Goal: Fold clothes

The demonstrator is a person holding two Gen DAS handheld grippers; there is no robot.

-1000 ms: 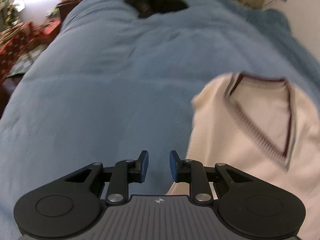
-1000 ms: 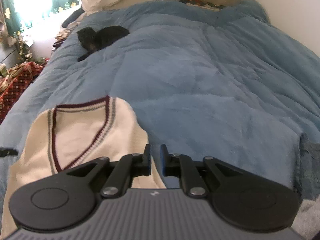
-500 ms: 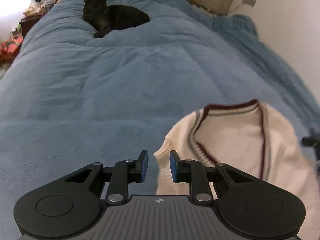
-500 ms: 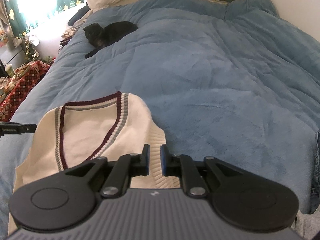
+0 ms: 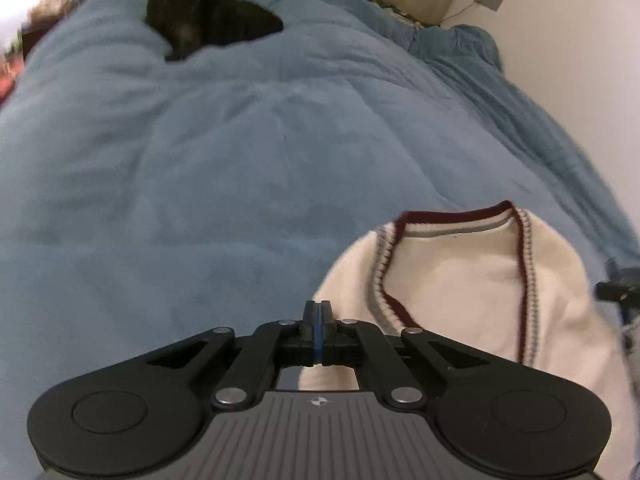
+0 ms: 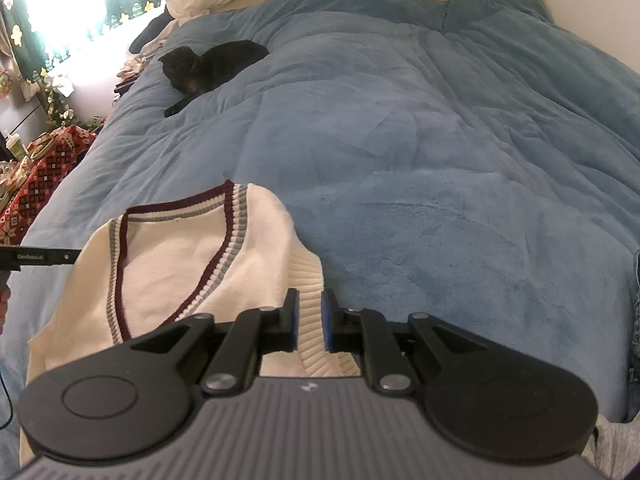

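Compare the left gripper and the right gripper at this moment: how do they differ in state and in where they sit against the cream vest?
The left gripper is shut, pads pressed together with no cloth visible between them; the right gripper is open. The left gripper sits at the cream vest's left edge, while the right gripper straddles its ribbed right edge, the rib lying between the pads. Both point up the blue blanket, low over the bed.

Small print on the left gripper (image 6: 38, 258) seems unreadable.

Blurred black cat (image 5: 208, 20) far off.
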